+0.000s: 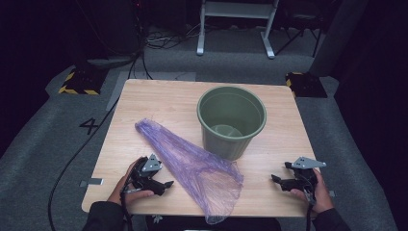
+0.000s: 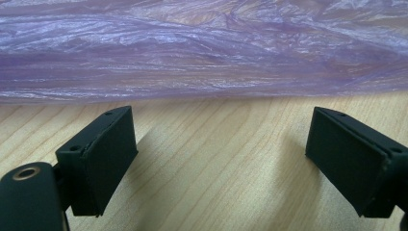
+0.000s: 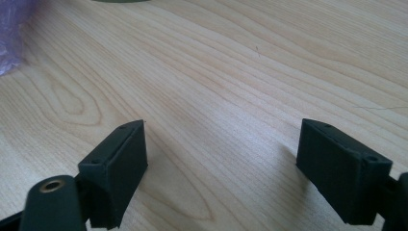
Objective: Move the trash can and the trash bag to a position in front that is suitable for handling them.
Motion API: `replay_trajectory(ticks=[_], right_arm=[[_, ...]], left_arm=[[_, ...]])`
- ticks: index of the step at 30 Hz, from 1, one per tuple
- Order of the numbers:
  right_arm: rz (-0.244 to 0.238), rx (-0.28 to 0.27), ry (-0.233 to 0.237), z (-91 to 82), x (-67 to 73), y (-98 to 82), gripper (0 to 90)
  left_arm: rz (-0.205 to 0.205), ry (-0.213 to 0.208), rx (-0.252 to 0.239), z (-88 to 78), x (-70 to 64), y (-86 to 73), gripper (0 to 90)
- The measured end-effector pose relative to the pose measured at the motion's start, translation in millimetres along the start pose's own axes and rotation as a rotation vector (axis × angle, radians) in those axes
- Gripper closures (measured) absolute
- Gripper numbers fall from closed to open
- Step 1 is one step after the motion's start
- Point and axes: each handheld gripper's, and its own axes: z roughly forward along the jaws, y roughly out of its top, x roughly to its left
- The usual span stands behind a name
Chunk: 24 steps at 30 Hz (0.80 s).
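A thin purple plastic bag (image 1: 192, 166) lies flat across the wooden table (image 1: 159, 98), from the middle left to the front edge, where its wide end hangs over. A green plastic bin (image 1: 231, 120) stands upright and empty beside it. My left gripper (image 1: 166, 185) rests on the table just left of the bag, open, jaws wide apart with bare wood between them; the bag (image 2: 202, 48) lies right ahead of it (image 2: 219, 154). My right gripper (image 1: 276, 179) sits near the front right, open and holding nothing (image 3: 221, 168), with a purple corner of the bag (image 3: 12, 38) far left.
The bin's base (image 3: 115, 1) peeks in at the top of the right gripper view. Around the table are grey carpet, cables (image 1: 72, 159), yellow-black striped blocks (image 1: 77, 82) and a white metal frame (image 1: 235, 26) at the back.
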Motion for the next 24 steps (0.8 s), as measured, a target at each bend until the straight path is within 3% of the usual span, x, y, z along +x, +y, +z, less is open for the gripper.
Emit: replay_trajectory(ticks=[8,10,15,20,24], right_arm=[[0.012,-0.023,0.03,-0.4,1.4,2.0,19.7],[0.004,-0.074,0.065,-3.5,8.6,7.8,20.9],[-0.036,-0.121,0.108,-6.3,26.8,20.0,23.7],[-0.082,-0.133,0.165,-2.7,48.1,29.6,23.5],[-0.094,-0.124,0.19,2.9,55.2,32.4,23.3]], left_arm=[[-0.008,0.008,-0.001,-0.4,-0.8,-0.5,10.1],[-0.01,0.008,0.0,-0.6,-1.0,-0.7,10.1],[-0.014,0.011,-0.003,-1.0,-1.2,-1.3,10.1],[-0.016,0.014,-0.006,-1.3,-1.4,-1.7,10.1],[-0.015,0.011,-0.004,-1.2,-1.1,-1.6,10.1]])
